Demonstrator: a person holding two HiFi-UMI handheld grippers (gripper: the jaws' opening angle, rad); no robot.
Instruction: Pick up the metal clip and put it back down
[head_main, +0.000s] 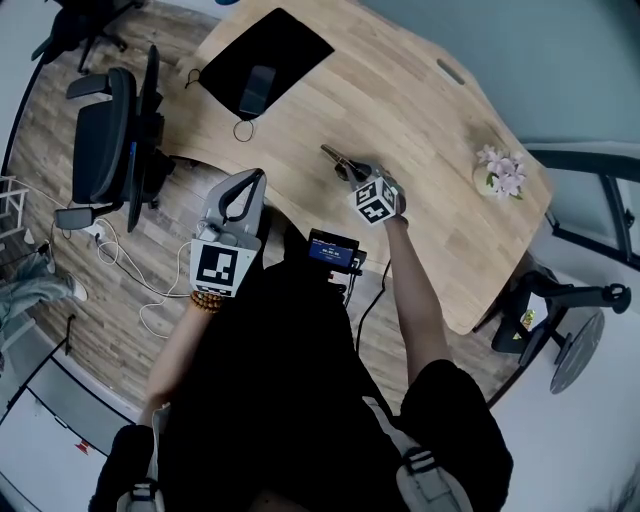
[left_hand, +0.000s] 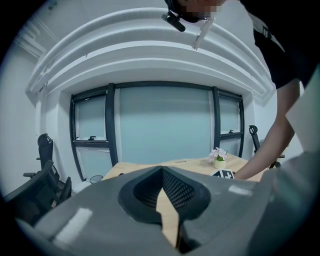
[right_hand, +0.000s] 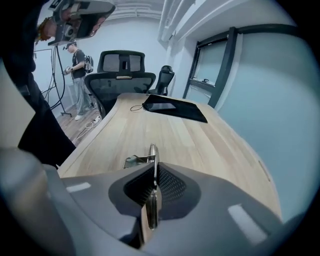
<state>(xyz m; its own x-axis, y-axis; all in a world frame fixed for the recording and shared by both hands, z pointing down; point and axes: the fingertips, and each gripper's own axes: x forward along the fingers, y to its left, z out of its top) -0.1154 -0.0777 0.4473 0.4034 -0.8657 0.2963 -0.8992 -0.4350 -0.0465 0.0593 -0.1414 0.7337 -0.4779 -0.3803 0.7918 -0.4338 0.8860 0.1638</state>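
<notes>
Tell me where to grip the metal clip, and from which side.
Grip the metal clip by its flat lever, pads on the two broad faces, coming from the lever's free end. The lever is thin and stands edge-on; the bent end juts ahead. The right gripper is shut on it this way.

**Tally around the surface**

One wooden surface (head_main: 420, 110). On it: one metal clip (head_main: 336, 158), one black mat (head_main: 290, 45), one phone (head_main: 257, 90), one flower pot (head_main: 500, 172). Two claws (head_main: 257, 176) (head_main: 352, 172). Three office chairs (head_main: 105, 140) (head_main: 80, 30) (head_main: 560, 300).
</notes>
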